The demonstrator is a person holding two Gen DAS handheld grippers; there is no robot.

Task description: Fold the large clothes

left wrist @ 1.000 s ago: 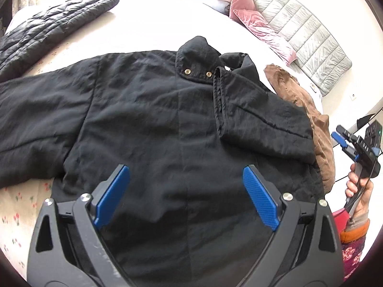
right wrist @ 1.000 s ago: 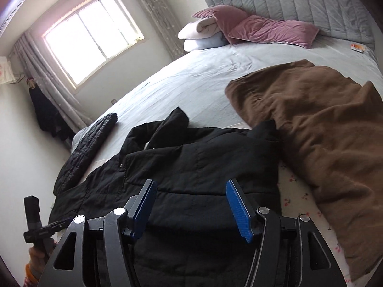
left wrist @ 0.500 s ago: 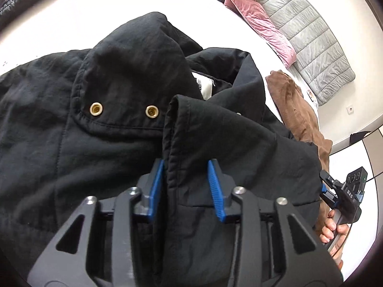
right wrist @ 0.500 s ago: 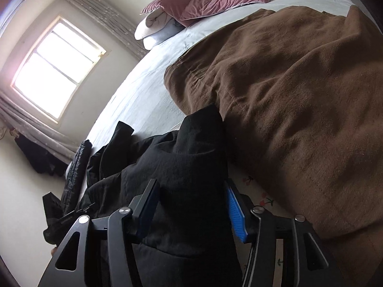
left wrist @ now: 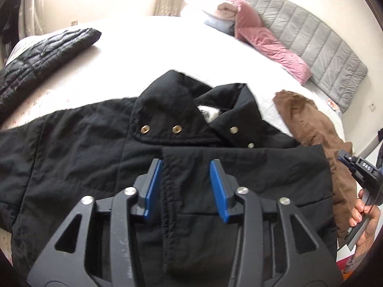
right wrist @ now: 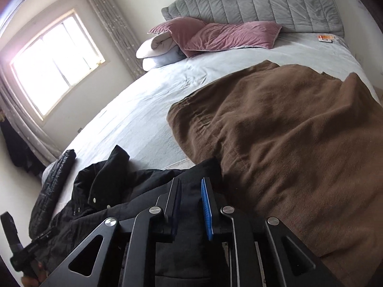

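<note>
flat on the white bed sheet point(left wrist: 148, 47): big black cloth jacket point(left wrist: 79, 148). left gripper point(left wrist: 186, 186) partly open around a folded sleeve cuff. right gripper point(right wrist: 191, 205) nearly closed, squeezing the jacket edge beside a brown blanket point(right wrist: 299, 138).

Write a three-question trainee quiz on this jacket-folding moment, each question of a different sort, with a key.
1. True or false: the folded-over sleeve of the black padded jacket lies between the left gripper's blue pads.
2. Which lies right of the jacket: A) the brown fleece garment B) the black quilted puffer coat?
3. Fill in: the pink velvet pillow leans on the grey quilted ____.

Key: 1 true; 2 A; 3 headboard.
</note>
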